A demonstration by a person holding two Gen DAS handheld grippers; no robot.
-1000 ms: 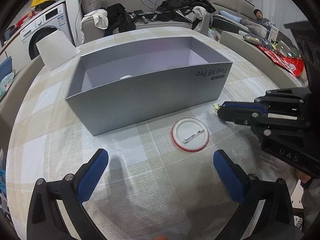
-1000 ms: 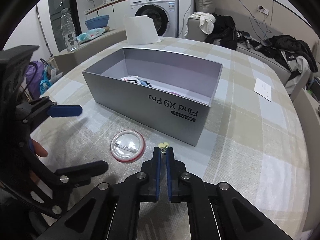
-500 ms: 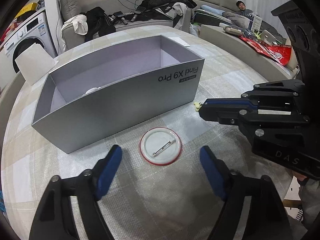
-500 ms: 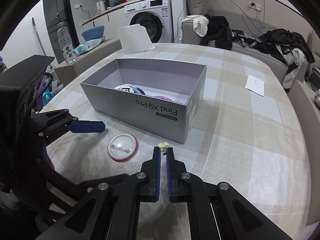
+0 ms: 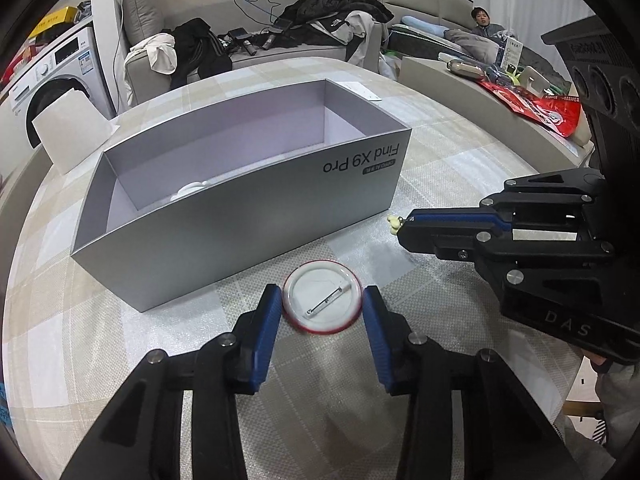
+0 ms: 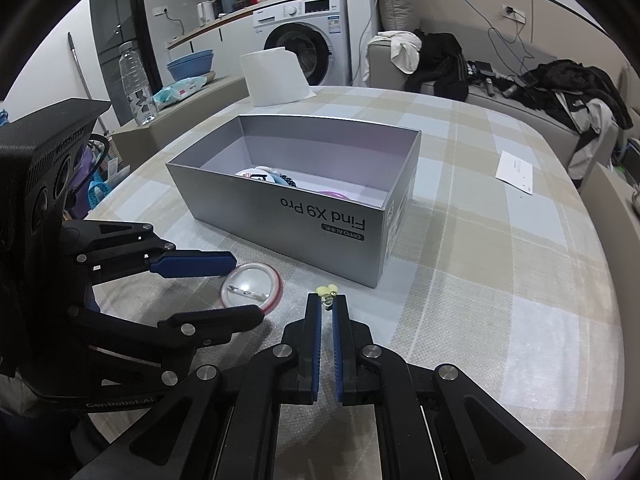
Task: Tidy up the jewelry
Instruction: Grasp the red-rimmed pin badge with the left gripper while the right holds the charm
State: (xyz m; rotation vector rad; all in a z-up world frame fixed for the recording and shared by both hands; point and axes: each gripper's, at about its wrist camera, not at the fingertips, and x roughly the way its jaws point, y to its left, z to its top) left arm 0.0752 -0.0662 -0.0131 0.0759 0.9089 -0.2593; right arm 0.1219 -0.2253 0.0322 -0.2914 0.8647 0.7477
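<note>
The left hand-held gripper (image 5: 322, 310) sits low over the checked desk (image 5: 140, 340), its blue pads on either side of a round red-rimmed pin badge (image 5: 322, 304) that lies pin side up; its jaws have just been closing around the badge, and the pads now appear to touch the rim. Just to its right, the right hand-held gripper (image 6: 327, 302) is clamped on a small pale yellow trinket (image 6: 326, 290) at its fingertips. Beyond both stands an open grey box (image 6: 320, 220) printed "Find X9 Pro", with a few badges lying inside. Farther off are a folded white card (image 6: 276, 76) and a washing machine (image 6: 308, 36).
</note>
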